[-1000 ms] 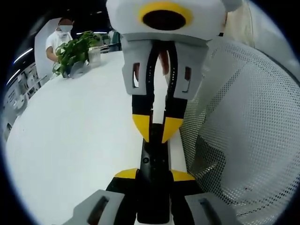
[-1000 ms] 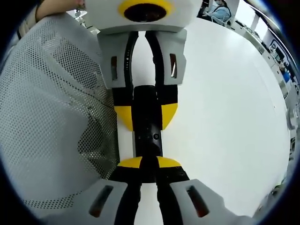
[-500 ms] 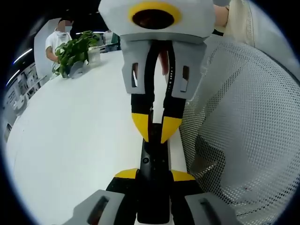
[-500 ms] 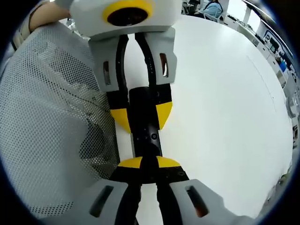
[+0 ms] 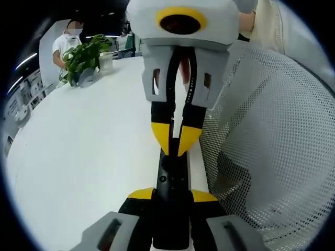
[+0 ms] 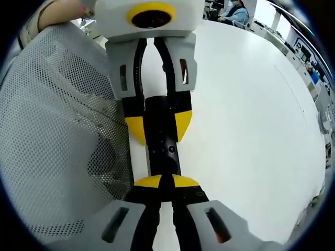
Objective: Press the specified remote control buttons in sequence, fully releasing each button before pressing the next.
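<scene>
A slim black remote [image 5: 172,180] lies lengthwise between the two grippers, just above the white table [image 5: 89,157]. My left gripper [image 5: 172,196] is shut on the remote's near end, one yellow pad on each side. In the right gripper view the left gripper [image 6: 159,126] comes down from the top, holding the remote [image 6: 163,151] the same way. My right gripper [image 6: 159,181] is shut, its yellow tips meeting on the remote's end. In the left gripper view the right gripper [image 5: 175,141] reaches down from above, its tips converging on the remote's far part.
A white perforated mesh surface [image 5: 267,141] curves close beside the grippers, also seen as mesh [image 6: 57,125] in the right gripper view. A potted green plant [image 5: 84,56] and a standing person [image 5: 65,42] are at the table's far end.
In the left gripper view the right gripper's yellow tips have drawn closer together and shifted slightly right. The remote stays held by the left gripper.
</scene>
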### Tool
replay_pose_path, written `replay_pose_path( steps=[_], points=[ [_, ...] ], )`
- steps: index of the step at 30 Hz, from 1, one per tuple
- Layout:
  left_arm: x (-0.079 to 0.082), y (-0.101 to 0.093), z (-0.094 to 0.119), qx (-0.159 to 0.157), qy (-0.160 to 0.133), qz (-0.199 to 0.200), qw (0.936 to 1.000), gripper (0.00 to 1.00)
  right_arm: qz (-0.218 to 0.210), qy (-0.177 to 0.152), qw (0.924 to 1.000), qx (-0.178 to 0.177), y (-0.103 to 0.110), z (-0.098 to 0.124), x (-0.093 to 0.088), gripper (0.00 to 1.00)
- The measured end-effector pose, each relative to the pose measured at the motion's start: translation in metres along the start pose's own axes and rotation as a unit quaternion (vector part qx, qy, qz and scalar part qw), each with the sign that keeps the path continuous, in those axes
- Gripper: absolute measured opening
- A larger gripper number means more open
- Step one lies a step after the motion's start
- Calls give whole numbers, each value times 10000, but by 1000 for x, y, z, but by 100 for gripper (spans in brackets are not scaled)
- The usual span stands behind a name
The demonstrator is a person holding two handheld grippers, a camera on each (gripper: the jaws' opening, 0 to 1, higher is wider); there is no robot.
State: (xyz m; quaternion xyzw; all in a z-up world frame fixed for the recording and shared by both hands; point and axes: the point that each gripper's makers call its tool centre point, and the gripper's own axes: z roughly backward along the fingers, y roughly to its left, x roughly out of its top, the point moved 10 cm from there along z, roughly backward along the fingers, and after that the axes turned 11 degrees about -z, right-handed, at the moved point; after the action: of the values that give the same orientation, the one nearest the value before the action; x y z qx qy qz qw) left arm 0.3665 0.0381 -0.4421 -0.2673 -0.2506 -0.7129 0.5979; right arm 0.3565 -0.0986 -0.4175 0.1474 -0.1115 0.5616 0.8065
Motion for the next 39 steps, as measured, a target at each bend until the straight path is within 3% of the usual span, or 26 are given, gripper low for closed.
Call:
replay_pose_path(
  steps=[6,11,18,25,29,34,39],
  points=[
    [0,0,0,-3,-13,10,10000,24,199,167,9997,-46,1,-1,4,3],
    [-1,0,0,-2,-32,12,10000,24,715,219,9971,-147,4,-2,5,1],
    [-2,1,-1,-9,-43,28,10000,24,629,93,9978,-185,3,-2,3,0],
    [-2,0,-1,-9,-43,25,10000,24,1013,185,9941,-355,8,-2,4,0],
    [-2,0,-1,-10,-45,28,10000,24,627,-101,9973,-370,7,-2,0,0],
    [-1,0,0,-11,-54,48,10000,24,910,-355,9939,-515,11,-1,-6,0],
    [-1,0,0,-8,-81,68,9999,24,979,-455,9935,-366,13,-6,3,0]
  ],
)
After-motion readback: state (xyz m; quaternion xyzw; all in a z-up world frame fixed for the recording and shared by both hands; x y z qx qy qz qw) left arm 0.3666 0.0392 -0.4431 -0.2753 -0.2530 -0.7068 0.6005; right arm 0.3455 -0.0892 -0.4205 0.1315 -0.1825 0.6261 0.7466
